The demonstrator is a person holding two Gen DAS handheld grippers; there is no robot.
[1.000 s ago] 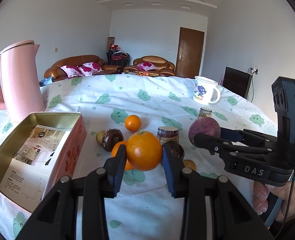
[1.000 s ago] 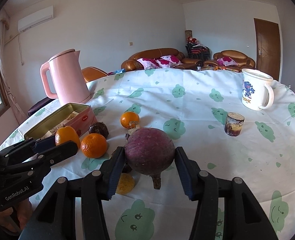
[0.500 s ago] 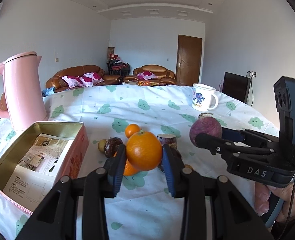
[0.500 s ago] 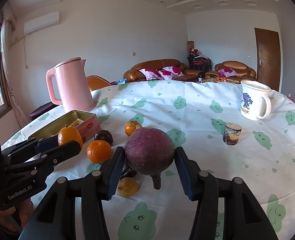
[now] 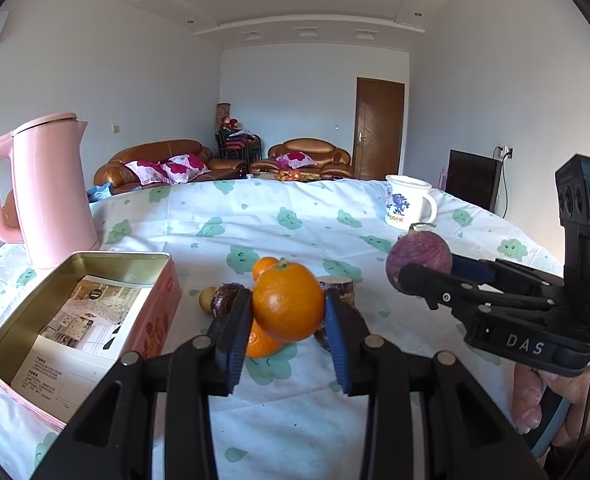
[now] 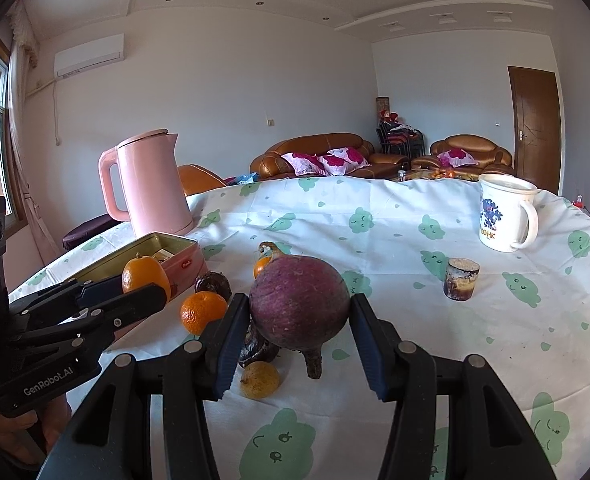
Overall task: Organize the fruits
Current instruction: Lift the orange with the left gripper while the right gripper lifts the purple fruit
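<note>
- Living-room setting: a table under a white cloth (image 5: 295,420) printed with green figures carries loose fruit, a pink kettle (image 5: 51,192) and an open tin box (image 5: 163,258).
- Left gripper (image 5: 287,338): jaws pinch an orange (image 5: 287,307), held clear of the cloth, just right of the tin box, the likely destination.
- Right gripper (image 6: 299,344): jaws clamp a purple root (image 6: 299,307) at its widest girth, tail downward, raised above the remaining fruit (image 6: 203,312).

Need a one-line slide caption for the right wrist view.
Right gripper clamps a round purple root vegetable above the cloud-print tablecloth; left gripper holds a glossy orange.
</note>
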